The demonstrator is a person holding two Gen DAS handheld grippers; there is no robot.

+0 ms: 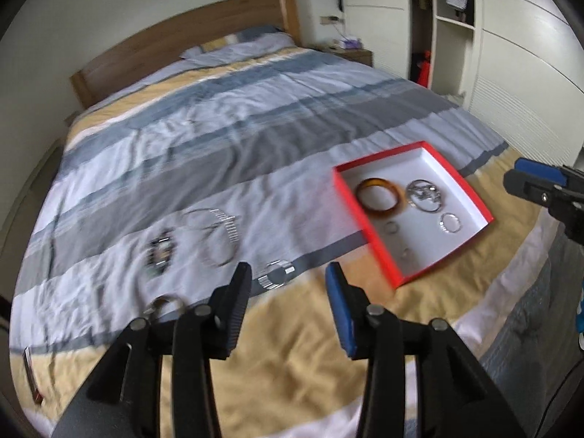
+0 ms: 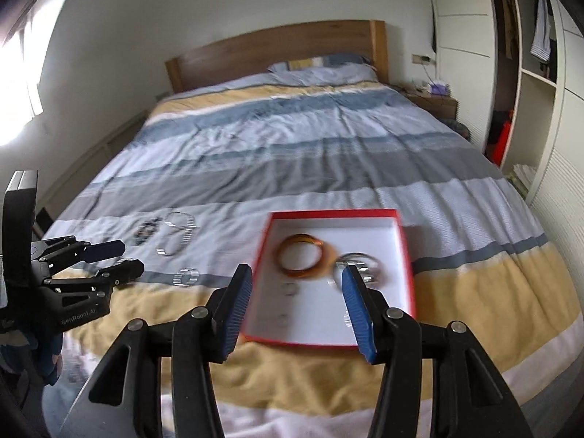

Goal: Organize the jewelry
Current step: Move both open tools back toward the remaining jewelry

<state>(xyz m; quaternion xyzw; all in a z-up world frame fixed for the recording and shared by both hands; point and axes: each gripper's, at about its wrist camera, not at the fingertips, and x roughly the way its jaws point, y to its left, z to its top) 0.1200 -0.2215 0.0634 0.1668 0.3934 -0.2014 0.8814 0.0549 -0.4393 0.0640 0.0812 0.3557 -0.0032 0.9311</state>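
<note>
On the bed (image 1: pixel 255 153), both the left claw (image 1: pixel 288 292) and right claw (image 2: pixel 297 292) are hovering released and empty, the red box (image 2: pixel 408 255) already holding a bangle (image 2: pixel 301 257) and rings, several bracelets (image 1: pixel 215 237) lying outside, waiting.

Right gripper (image 2: pixel 297 284), jaws apart, above red box (image 2: pixel 407 252) holding amber bangle (image 2: pixel 301 255) and blurred, probably silver, bracelets (image 2: pixel 359 264).

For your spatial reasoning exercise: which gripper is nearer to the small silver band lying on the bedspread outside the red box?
Left. The left gripper hovers open just short of the silver band; the right gripper hangs open over the red box, off to the band's right.
</note>
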